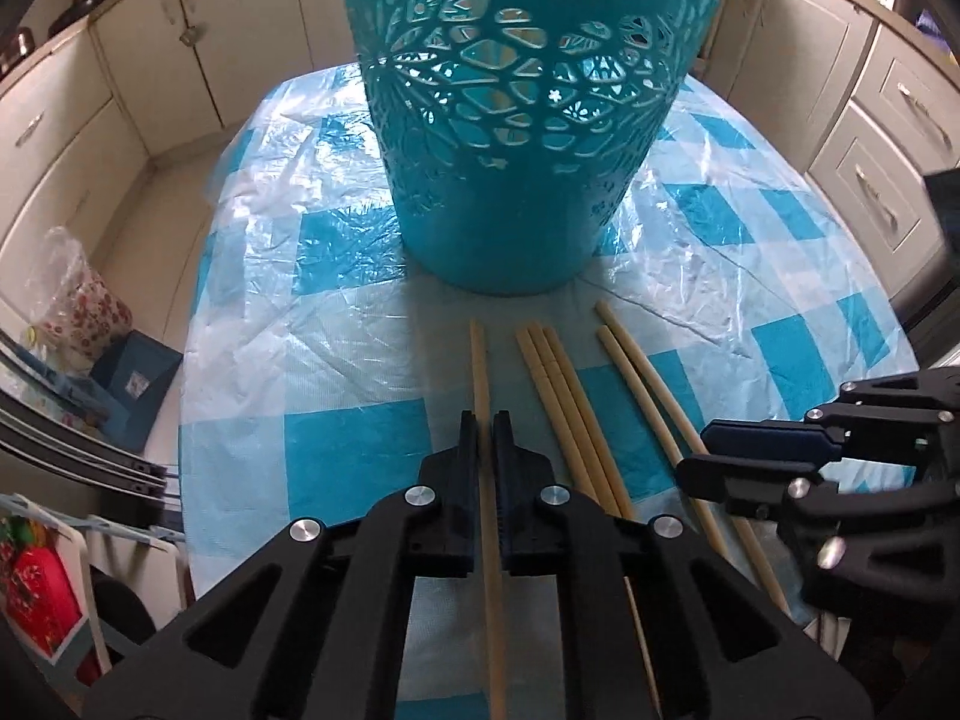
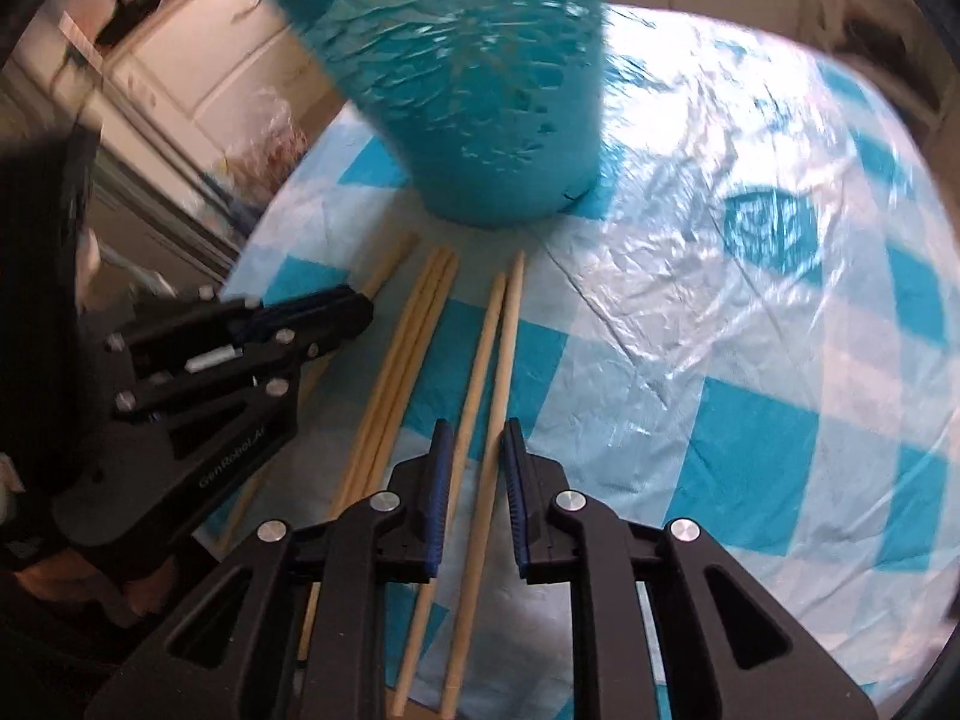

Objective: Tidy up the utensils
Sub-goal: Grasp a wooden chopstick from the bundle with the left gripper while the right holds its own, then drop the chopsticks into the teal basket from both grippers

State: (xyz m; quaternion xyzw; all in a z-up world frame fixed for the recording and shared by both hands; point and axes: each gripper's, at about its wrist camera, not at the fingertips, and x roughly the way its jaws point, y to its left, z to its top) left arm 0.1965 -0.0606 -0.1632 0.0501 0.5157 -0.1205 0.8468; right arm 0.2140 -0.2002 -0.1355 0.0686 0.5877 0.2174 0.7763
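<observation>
On the checked cloth (image 1: 336,444), just short of the teal basket (image 1: 510,138), six chopsticks lie in a row: farthest left, a single stick (image 1: 480,372) sits between the nearly closed fingers of the left gripper (image 1: 485,420), clamped or close to it. Next comes a trio (image 1: 552,384), untouched. At the right a pair (image 2: 498,348) runs between the parted fingers of the right gripper (image 2: 477,429), not yet gripped. Such sticks are probably light, stiff, smooth and apt to roll, so a grip near mid-length seems wisest.
</observation>
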